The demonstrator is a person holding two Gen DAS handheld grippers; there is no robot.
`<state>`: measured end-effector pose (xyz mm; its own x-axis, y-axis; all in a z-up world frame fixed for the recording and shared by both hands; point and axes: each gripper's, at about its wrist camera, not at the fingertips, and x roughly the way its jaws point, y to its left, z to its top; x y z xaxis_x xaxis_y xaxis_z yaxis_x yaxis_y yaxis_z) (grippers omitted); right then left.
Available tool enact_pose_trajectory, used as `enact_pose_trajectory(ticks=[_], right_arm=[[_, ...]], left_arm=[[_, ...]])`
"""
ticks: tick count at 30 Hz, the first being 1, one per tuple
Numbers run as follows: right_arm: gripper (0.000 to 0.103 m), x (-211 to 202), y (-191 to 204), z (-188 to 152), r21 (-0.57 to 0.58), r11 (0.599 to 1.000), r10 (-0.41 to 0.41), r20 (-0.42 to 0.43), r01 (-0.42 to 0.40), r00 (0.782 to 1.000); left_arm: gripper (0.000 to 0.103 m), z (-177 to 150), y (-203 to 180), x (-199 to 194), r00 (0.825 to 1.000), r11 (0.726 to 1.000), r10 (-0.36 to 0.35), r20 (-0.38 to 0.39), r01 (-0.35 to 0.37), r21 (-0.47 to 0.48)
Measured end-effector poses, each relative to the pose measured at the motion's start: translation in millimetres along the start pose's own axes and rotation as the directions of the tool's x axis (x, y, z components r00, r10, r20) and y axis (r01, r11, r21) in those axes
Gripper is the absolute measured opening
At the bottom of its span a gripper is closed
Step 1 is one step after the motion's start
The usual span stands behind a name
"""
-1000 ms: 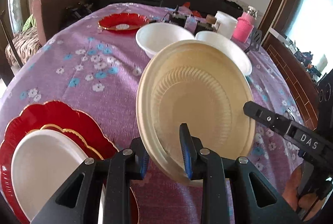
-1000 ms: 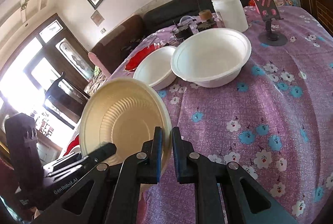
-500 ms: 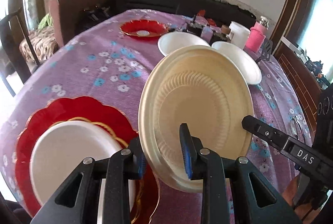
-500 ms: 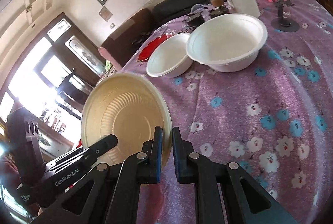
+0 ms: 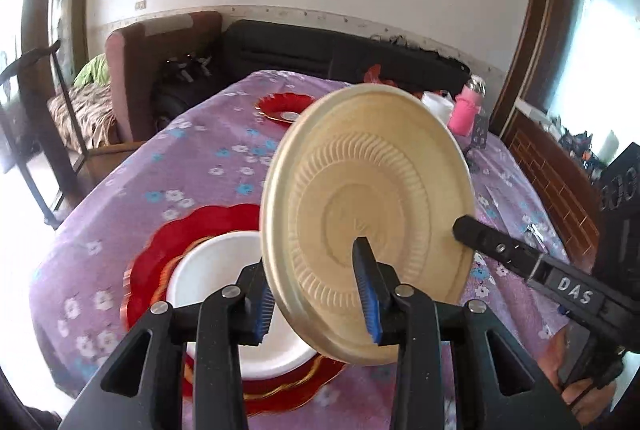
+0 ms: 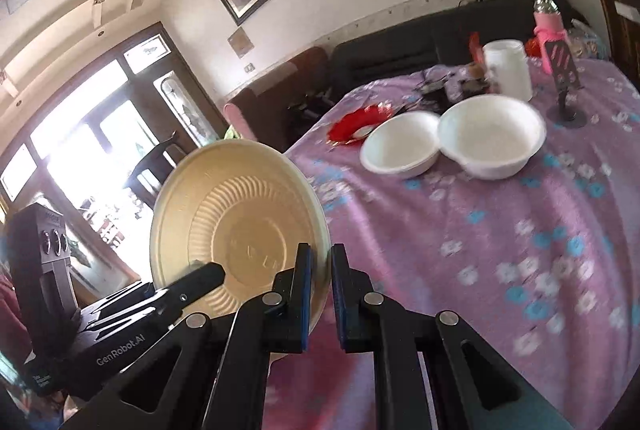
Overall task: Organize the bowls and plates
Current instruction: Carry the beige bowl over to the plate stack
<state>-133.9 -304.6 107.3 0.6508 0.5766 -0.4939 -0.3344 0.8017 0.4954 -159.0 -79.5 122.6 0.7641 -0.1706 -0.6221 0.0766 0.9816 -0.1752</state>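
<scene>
A cream ribbed plate [image 5: 372, 198] stands nearly upright in the air between both grippers, above the near table edge. My right gripper [image 6: 322, 262] is shut on its rim [image 6: 320, 230], and one of that gripper's fingers [image 5: 476, 234] shows at the plate's right edge. The jaws of my left gripper [image 5: 316, 300] are opening; the plate's lower rim still sits between them, and the pads look just off it. Below lies a white plate [image 5: 216, 270] on a red scalloped plate [image 5: 188, 242]. Two white bowls [image 6: 400, 146] [image 6: 492, 138] sit touching each other further back.
The table wears a purple flowered cloth [image 6: 500, 238]. At its far end are a small red plate [image 6: 356, 120], a white tub [image 6: 508, 70], a pink bottle [image 6: 548, 22] and a dark phone stand [image 6: 564, 90]. A sofa and chairs stand beyond.
Both grippers have risen with the cream plate and drawn back, so it now hangs over the red and white plates. The left jaws have spread slightly.
</scene>
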Motion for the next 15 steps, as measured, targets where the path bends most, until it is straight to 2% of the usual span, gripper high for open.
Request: enact_pose_trajectory(ticks=[3,7,12,15], right_arm=[[0.012,14.3,21.7,-8.1,0.005,1.000,0.019,-0.055,-0.018,0.998],[0.012,41.0,41.0,-20.6,0.028,0.999,0.038,-0.149,-0.034,0.988],[0.012,58.6,48.1,-30.8,0.025,1.000,0.010,-0.208,-0.005,0.978],[0.012,62.4,45.0,-32.5,0.024,1.000,-0.011,-0.228,0.017,0.974]], left_arm=[[0.034,-5.3,28.5,-10.3,1.000,0.999,0.008,-0.002,-0.008,-0.043],[0.034,-17.0,63.5,-10.0,0.999,0.994,0.014,-0.043,-0.019,-0.105],[0.034,-26.1,85.4,11.3,0.993,0.985,-0.028,-0.112,0.008,-0.171],[0.034,-30.1,86.2,21.9,0.989,0.981,-0.049,-0.141,0.021,-0.191]])
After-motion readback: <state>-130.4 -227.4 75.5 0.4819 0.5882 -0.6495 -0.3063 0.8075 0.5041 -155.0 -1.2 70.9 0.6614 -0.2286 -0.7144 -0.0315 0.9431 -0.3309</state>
